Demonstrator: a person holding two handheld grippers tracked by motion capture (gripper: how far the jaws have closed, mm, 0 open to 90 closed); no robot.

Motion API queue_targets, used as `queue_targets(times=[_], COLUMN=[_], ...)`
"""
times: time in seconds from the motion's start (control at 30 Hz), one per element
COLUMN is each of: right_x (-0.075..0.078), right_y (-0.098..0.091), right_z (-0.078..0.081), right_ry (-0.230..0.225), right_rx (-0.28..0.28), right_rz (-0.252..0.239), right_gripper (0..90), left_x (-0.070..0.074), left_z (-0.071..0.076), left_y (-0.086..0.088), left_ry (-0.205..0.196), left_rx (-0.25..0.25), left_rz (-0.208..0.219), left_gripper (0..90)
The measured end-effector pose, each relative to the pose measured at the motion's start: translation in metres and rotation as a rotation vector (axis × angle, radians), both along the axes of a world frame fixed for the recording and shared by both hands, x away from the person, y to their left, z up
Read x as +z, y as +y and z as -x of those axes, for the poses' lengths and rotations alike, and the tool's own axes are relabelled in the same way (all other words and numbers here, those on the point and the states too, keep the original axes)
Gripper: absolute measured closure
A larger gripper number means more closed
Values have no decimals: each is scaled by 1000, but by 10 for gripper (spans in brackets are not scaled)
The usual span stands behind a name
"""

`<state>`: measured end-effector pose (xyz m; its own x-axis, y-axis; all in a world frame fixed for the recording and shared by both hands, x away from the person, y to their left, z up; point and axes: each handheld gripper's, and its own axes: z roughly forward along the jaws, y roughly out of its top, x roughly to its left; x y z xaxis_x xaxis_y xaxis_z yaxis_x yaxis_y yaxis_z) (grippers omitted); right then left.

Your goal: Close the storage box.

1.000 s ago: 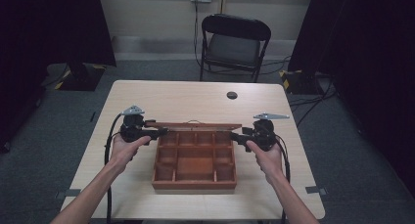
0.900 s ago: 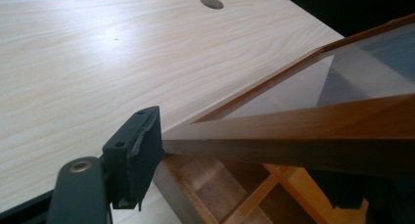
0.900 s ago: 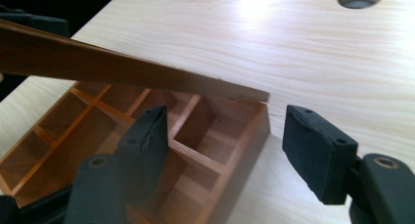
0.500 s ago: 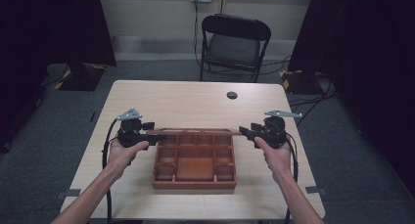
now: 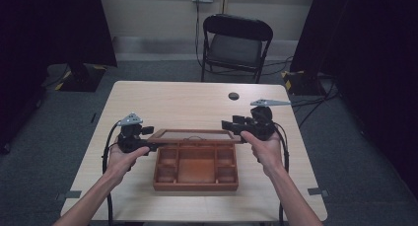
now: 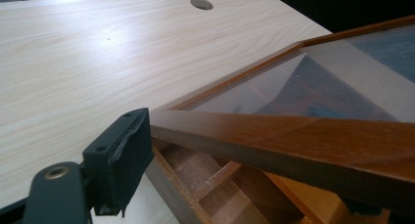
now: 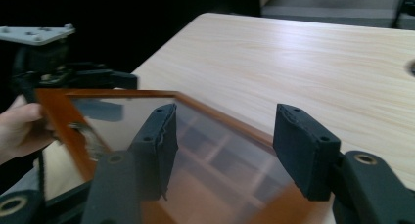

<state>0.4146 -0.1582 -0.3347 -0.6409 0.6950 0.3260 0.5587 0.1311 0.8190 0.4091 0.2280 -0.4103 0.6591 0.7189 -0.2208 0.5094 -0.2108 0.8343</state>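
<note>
High view: glass-paned wooden lid (image 5: pixel 194 135) raised over compartmented wooden box (image 5: pixel 195 168) on tabletop (image 5: pixel 182 102). Likely stiff, fairly light, fragile at pane; best held by frame corners. Left tool (image 5: pixel 148 146) clamped on left frame edge; right tool (image 7: pixel 220 145) spread open, straddling pane.

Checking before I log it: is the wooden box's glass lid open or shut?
Open. The lid is raised off the box, exposing its compartments, with the left gripper at one end.

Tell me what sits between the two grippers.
In the high view, the glass-paned lid spans from left gripper to right gripper, raised over the wooden box.
</note>
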Motion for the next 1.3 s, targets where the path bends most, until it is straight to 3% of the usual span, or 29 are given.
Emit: queue_targets(times=[0.2, 0.37, 0.6, 0.97, 1.13, 1.3], right_x=[5, 8, 0, -5, -9, -11], right_y=[32, 51, 67, 73, 74, 74], right_z=[9, 18, 16, 14, 12, 11], right_ry=[3, 17, 49, 81, 112, 132], right_rx=[134, 208, 294, 345, 366, 394], right_rz=[15, 26, 27, 36, 18, -1], right_gripper=[454, 544, 652, 686, 701, 783], left_x=[-3, -5, -6, -10, -13, -13], left_z=[5, 6, 7, 8, 7, 7], left_y=[0, 0, -1, -1, 0, 1], left_ry=[-14, -11, -16, -2, 9, 7], left_rx=[2, -9, -17, -16, -11, -12], left_rz=[-10, -10, -26, -28, -21, -37], left_gripper=[176, 175, 177, 186, 186, 186])
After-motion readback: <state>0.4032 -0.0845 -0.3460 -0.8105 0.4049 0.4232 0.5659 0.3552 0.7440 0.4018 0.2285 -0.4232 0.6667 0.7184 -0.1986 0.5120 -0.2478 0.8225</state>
